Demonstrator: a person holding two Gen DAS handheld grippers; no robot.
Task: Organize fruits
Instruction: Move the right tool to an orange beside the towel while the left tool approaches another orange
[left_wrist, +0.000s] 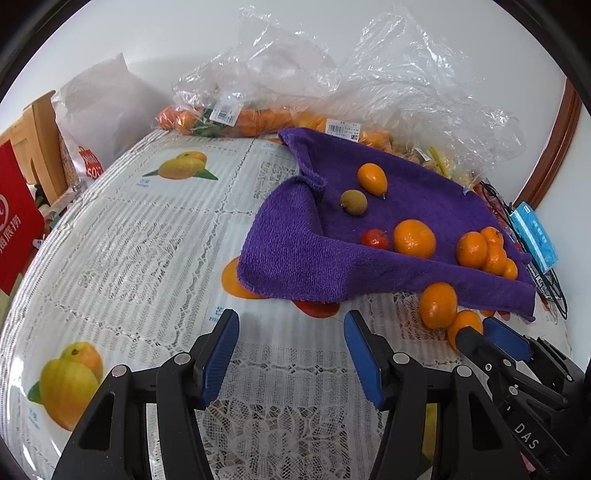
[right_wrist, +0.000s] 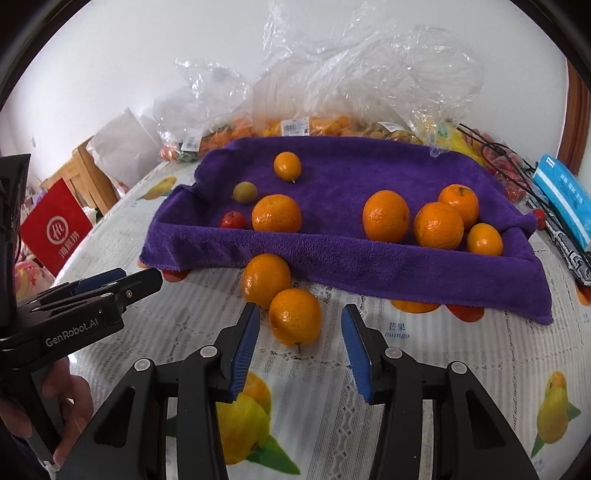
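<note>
Your right gripper (right_wrist: 300, 332) jaws apart around an orange (right_wrist: 294, 316) off the purple towel's (right_wrist: 369, 266) front edge, not gripping, left gripper (left_wrist: 291, 354) open, empty.

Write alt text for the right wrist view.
The right gripper hangs open around an orange lying on the tablecloth, its fingers not touching it. A second orange sits just behind, against a purple towel holding more fruit.
</note>
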